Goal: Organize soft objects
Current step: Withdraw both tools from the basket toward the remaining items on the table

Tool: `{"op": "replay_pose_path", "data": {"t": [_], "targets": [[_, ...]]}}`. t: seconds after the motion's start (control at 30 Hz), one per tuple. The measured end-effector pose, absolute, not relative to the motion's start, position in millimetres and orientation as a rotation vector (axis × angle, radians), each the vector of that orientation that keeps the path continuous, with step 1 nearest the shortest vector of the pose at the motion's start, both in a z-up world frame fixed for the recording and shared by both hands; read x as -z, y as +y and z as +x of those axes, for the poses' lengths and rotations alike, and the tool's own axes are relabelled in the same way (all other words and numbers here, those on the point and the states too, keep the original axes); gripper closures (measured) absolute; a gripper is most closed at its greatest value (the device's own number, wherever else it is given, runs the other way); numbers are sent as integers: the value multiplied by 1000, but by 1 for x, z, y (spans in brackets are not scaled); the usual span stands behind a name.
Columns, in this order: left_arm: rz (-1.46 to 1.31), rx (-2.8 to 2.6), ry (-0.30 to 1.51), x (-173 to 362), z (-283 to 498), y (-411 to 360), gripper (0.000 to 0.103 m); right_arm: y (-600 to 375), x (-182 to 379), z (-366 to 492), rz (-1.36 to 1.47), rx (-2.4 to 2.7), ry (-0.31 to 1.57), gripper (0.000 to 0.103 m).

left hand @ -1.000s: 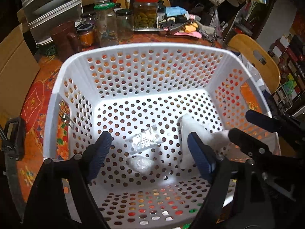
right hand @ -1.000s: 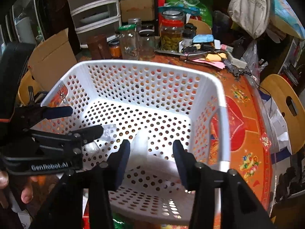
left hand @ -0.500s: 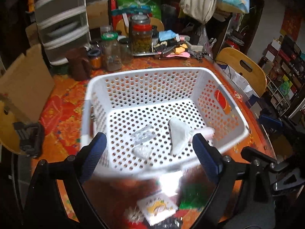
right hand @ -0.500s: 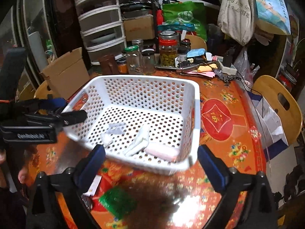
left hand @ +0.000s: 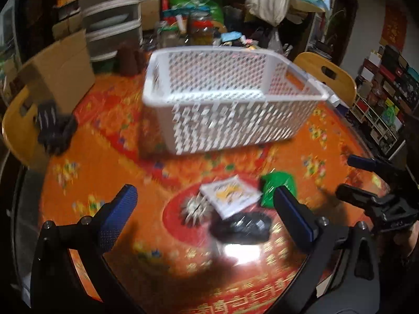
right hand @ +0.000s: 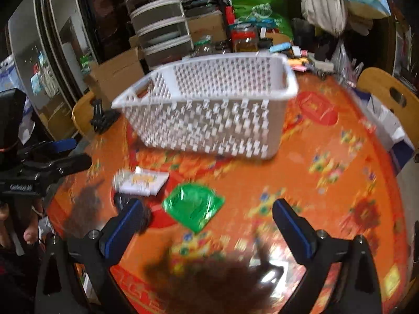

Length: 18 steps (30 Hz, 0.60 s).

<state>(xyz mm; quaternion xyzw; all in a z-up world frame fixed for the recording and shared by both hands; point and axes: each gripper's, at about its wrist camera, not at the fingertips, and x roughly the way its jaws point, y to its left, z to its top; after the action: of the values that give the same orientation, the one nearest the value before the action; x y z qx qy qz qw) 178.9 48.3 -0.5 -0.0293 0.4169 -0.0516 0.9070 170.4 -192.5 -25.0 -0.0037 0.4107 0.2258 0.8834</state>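
Both sets of jaws gape wide with nothing in them: left gripper (left hand: 204,209) over the spiky ball (left hand: 195,210), white packet (left hand: 230,196) and black bag (left hand: 241,226), right gripper (right hand: 207,225) over the green pouch (right hand: 193,206); basket (left hand: 222,102) sits behind them mid-desk. Risk as I see it: views are motion-blurred and the pile is tight, so a rushed close could pinch two items or skid the slick pouch. Desk (right hand: 327,196) is glossy orange-red; cluttered room with jars, drawers, boxes and chairs.

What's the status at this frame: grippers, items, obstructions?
Left hand-held gripper open, empty; right hand-held gripper open, empty. Green packet, white packet, black item on table before white basket. Nothing blocking.
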Motion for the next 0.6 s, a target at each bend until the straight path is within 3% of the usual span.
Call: {"op": "replay_pose_path", "data": {"t": [0.1,0.33,0.6], "targets": [[-92,113,890,30,177,57,1,-188,43,161,-7,-471,856,4],[-93,110,907,58,187,67,1,-165,63,165,-35,-503,862,16],[-122,117,919,72,203,76,6,-140,78,185,-95,-495,892,16]]}}
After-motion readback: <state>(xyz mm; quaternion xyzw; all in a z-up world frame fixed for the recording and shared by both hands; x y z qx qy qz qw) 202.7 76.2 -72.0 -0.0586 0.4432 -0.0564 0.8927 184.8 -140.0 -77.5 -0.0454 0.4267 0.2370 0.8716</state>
